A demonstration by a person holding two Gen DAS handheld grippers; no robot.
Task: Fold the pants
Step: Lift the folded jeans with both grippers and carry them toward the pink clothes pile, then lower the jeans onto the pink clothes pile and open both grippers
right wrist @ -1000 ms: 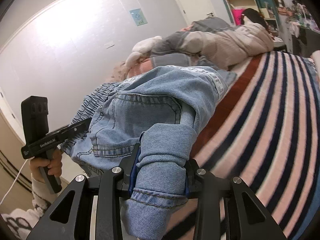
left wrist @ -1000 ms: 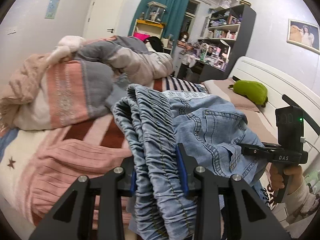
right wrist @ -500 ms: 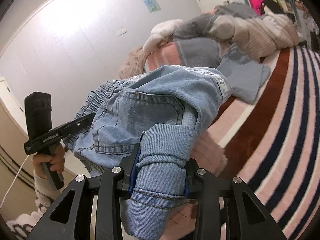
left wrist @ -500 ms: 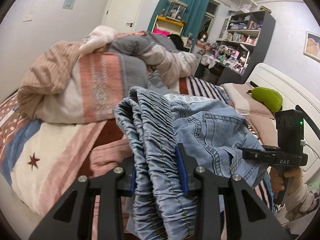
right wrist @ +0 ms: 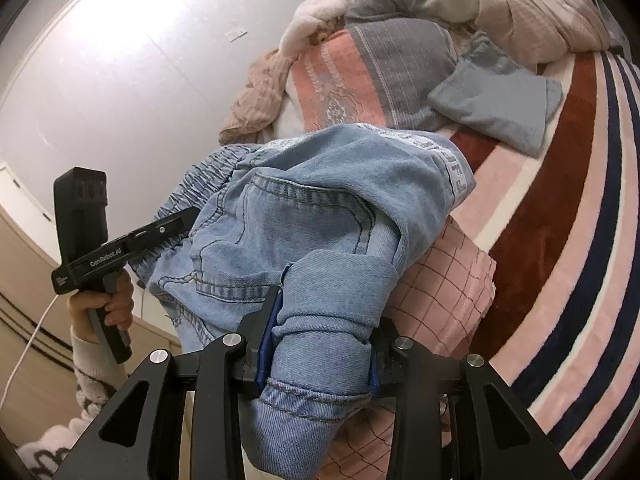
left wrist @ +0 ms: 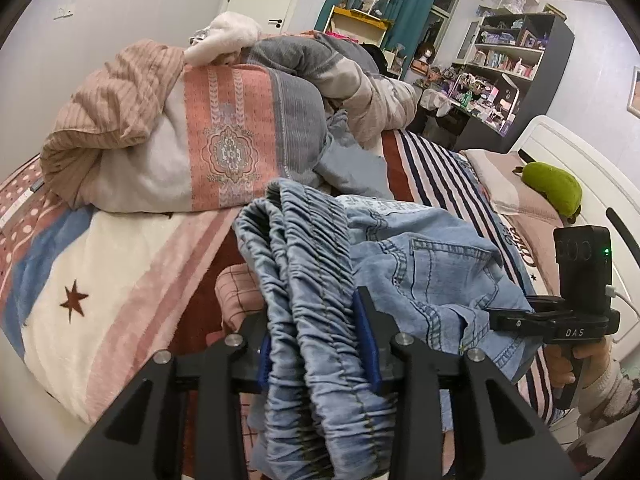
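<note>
Left wrist: left tongs [left wrist: 316, 344] clamp the jeans [left wrist: 420, 272] waistband, right tongs [right wrist: 320, 344] a cuff (doubled), above the bed's [left wrist: 120, 280] near edge.

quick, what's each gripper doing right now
Left gripper: shut on the jeans, gripping the gathered waistband.
Right gripper: shut on the jeans, clamping a folded denim hem.

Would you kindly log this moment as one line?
left gripper: shut on jeans waistband | right gripper: shut on hem | jeans above bed
</note>
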